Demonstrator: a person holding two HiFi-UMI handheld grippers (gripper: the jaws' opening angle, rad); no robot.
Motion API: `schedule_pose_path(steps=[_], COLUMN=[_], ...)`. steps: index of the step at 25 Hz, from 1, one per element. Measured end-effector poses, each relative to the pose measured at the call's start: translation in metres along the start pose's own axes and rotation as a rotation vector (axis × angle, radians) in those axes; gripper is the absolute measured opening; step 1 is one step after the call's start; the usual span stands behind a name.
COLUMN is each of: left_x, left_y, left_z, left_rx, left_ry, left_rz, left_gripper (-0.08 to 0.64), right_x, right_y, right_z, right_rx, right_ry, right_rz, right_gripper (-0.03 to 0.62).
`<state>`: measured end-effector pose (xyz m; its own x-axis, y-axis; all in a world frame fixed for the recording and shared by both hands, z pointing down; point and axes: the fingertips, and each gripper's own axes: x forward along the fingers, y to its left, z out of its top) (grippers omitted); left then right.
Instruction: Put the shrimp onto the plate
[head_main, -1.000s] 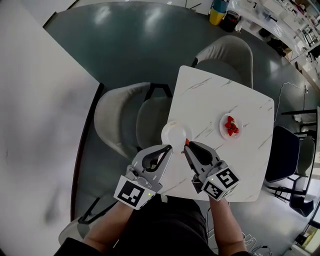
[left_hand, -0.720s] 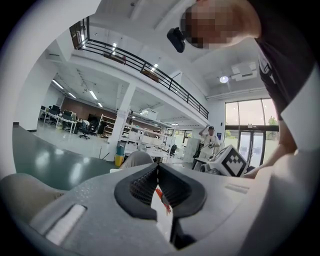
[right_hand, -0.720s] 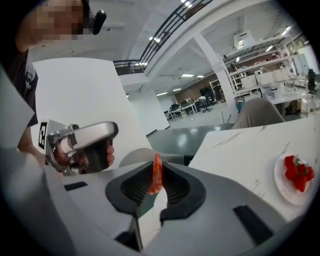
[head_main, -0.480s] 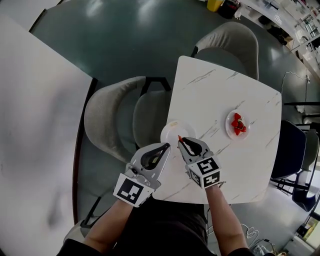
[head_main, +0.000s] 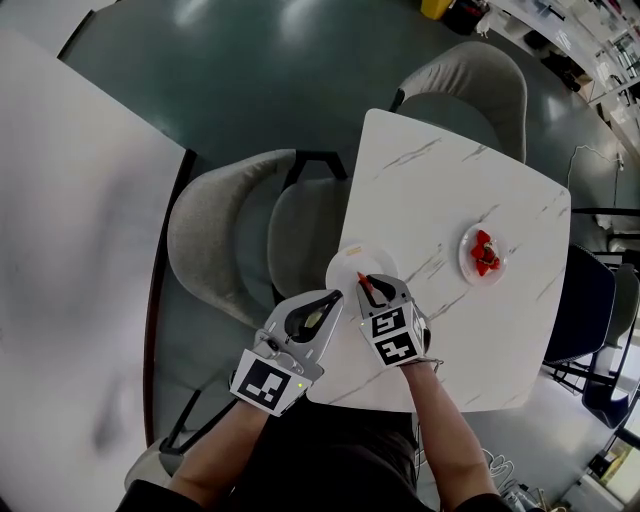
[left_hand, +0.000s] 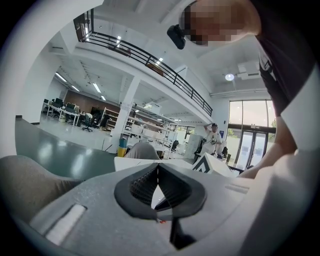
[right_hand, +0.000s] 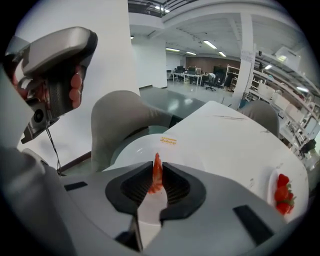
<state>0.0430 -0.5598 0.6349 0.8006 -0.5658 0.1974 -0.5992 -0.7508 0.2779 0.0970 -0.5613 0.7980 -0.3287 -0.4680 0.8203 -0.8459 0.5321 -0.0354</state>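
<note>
An orange-red shrimp (right_hand: 157, 176) is pinched upright between the jaws of my right gripper (head_main: 367, 288), which hangs over the near part of an empty white plate (head_main: 347, 264) at the table's left edge. The same plate (right_hand: 145, 148) lies just beyond the jaws in the right gripper view. My left gripper (head_main: 331, 301) is shut with nothing in it, off the table's left edge beside the plate. A second small plate (head_main: 470, 262) at the right carries several red pieces (head_main: 485, 252).
The white marble table (head_main: 450, 200) has grey chairs at its left (head_main: 215, 235) and far side (head_main: 470, 85). A white wall panel (head_main: 70, 260) fills the left. A dark chair (head_main: 580, 300) stands at the right.
My right gripper has carried the shrimp leftward and forward to above the near plate's edge. The left gripper has hardly moved.
</note>
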Motion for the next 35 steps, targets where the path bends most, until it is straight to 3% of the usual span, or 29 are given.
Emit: schedule_pose_path(steps=[6, 13, 18, 23, 28, 35], left_x=[-0.001, -0.006, -0.012, -0.02, -0.026, -0.044], left_y=[0.0, -0.005, -0.019, -0.04, -0.068, -0.107], left_z=[-0.002, 0.002, 0.021, 0.053, 0.086, 0.134], left_rx=[-0.007, -0.004, -0.013, -0.007, -0.037, -0.042], left_ry=[0.016, 0.028, 0.06, 0.056, 0.044, -0.01], left_rz=[0.001, 0.013, 0.026, 0.021, 0.025, 0.031], left_gripper=[0.008, 0.008, 0.008, 0.008, 0.008, 0.008], right_x=[0.009, -0.004, -0.062, -0.139, -0.205, -0.275], right_y=[0.002, 0.0, 0.003, 0.009, 0.02, 0.037], right_z=[-0.007, 0.002, 0.041, 0.089, 0.126, 0.147], right_rx=[-0.032, -0.009, 0.082, 0.154, 0.13, 0.097], right_ry=[0.068, 0.031, -0.147, -0.362, -0.507, -0.631], right_rz=[-0.003, 0.009, 0.025, 0.056, 0.075, 0.082], right_gripper=[0.061, 0.094, 0.091, 0.015, 0.003, 0.003])
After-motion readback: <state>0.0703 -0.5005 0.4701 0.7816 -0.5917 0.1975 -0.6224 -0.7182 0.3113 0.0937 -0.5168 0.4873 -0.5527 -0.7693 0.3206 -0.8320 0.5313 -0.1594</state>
